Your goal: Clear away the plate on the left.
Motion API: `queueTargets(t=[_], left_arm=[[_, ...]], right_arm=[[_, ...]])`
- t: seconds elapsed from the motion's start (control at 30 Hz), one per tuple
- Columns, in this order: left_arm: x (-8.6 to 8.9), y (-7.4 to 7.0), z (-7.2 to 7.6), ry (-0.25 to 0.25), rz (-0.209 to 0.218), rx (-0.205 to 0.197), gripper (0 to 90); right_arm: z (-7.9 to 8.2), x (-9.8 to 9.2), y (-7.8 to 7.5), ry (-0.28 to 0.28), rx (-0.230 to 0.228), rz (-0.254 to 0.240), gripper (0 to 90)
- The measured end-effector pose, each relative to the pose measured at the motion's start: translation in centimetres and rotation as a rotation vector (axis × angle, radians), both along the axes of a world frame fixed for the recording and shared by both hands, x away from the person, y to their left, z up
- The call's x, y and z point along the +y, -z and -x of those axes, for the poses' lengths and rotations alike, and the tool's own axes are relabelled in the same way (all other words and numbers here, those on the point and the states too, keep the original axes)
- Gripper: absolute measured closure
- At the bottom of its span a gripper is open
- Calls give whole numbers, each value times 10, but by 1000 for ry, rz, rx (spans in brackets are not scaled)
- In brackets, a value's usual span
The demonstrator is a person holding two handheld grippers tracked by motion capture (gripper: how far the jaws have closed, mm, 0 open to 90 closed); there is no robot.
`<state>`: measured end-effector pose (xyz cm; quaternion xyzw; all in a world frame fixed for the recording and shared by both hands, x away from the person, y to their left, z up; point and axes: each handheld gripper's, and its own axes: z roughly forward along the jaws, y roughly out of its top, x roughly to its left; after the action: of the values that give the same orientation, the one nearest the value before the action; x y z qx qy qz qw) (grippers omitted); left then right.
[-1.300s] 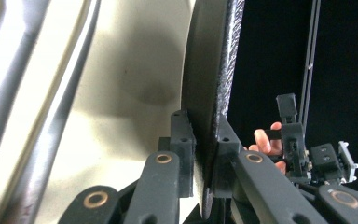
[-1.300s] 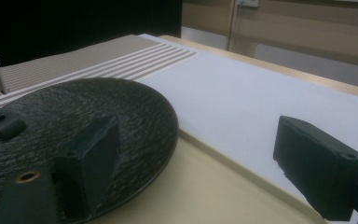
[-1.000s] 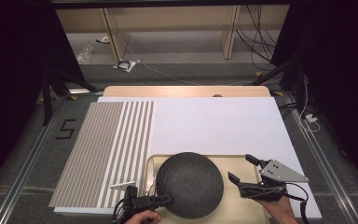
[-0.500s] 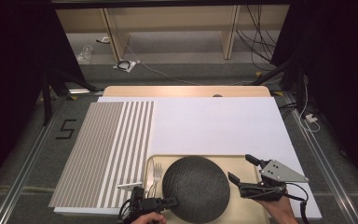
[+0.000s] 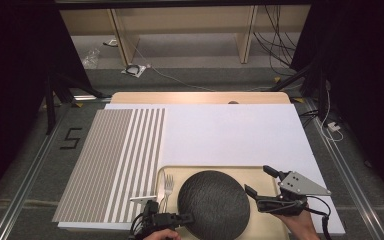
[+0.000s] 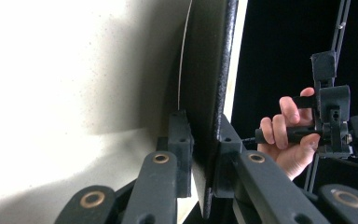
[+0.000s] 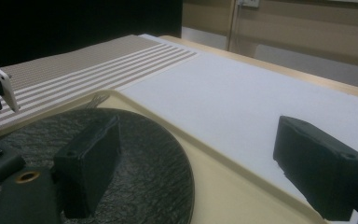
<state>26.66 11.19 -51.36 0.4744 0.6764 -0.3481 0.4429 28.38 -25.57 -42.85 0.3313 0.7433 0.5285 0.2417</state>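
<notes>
The left gripper [image 5: 182,218] has its jaws clamped on the rim of the dark round plate [image 5: 214,204], 1 jaw each side of the edge; the plate lies on the cream tray [image 5: 260,172] at the near edge of the worktop [image 5: 230,132], beside a fork [image 5: 167,187]; the right gripper [image 5: 260,181] holds its jaws wide apart just right of the plate, gripping nothing

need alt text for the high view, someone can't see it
A dark round plate lies on a cream tray at the table's near edge, with the left gripper clamped on the plate's left rim. A fork lies on the tray left of the plate, and the right gripper waits open at its right.
</notes>
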Motion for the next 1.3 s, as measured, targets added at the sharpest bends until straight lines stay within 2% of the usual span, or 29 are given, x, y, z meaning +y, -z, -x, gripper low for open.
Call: queueTargets(t=[0.1, 0.2, 0.37, 0.43, 0.53, 0.63, 0.9, 1.13, 1.3], left_arm=[[0, 1, 0, 11, -21, 7, 823], [0, 3, 0, 10, -21, 31, 832], [0, 1, -1, 22, -40, 22, 827], [0, 2, -2, 40, -53, 26, 795], [-2, 1, -1, 48, -54, 13, 789], [-3, -1, -2, 62, -65, -6, 741], [-4, -5, -4, 99, -79, -21, 594], [-6, -6, -4, 117, -102, -22, 522], [-5, -9, -5, 124, -123, -44, 471]], right_arm=[[0, 0, 0, 0, 2, -1, 161], [0, 0, 0, 0, 4, 2, 161], [0, 0, 0, 1, 4, 9, 161], [0, 0, 0, 0, 5, 8, 161], [0, 0, 0, 0, 6, 7, 161], [0, 0, 0, 1, 6, 8, 161], [0, 1, 0, -5, 4, 0, 161], [1, 0, 0, -4, 7, 7, 161], [1, 1, 0, -3, 8, 7, 161]])
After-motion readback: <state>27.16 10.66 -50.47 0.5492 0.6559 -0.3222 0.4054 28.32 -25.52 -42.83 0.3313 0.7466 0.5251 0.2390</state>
